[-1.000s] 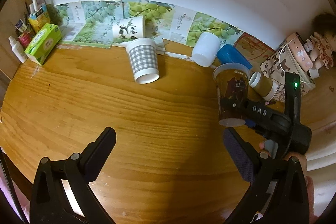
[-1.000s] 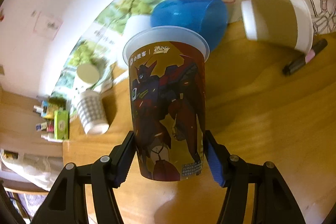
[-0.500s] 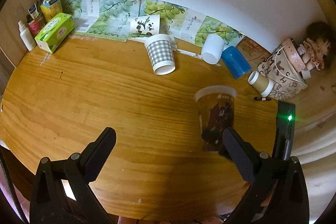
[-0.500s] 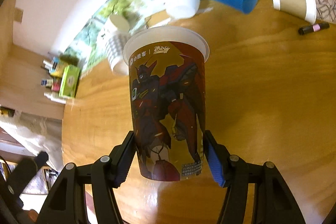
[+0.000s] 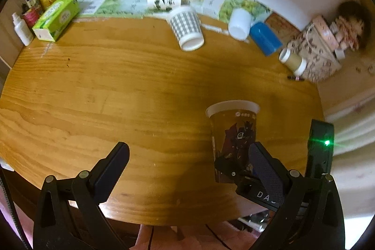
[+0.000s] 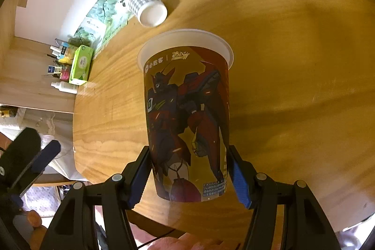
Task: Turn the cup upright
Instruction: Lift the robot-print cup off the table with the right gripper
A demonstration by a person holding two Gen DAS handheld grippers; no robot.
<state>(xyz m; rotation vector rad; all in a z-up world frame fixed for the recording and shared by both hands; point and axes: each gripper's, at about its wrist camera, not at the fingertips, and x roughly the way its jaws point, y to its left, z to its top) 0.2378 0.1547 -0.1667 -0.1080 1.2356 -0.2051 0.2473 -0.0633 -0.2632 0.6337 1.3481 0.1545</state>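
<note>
Right claw clamped on the lower body of the printed cup, blue pads pressed to both sides near its base. Cup is mouth-up: white rim away from the claw, base nearest it, long axis running along the fingers, roughly vertical in the left wrist view, where the cup sits over the near right part of the bench. Cannot tell if the base touches the wood. Left claw wide open, gripping nothing, hovering over the near edge of the bench, its right finger just beside the cup. Versus a second ago: the cup was far right, close to the blue cup and brown cup; now it is pulled to the near side, well apart from them, same grip and same rim-up pose throughout. Left claw view has backed off, more bench showing. Farther out, checked cup lies on its side, mouth toward the near side, unmoved. Far right, white cup, blue cup and brown cup lie tipped. Far left, green tissue box by the wall.
</note>
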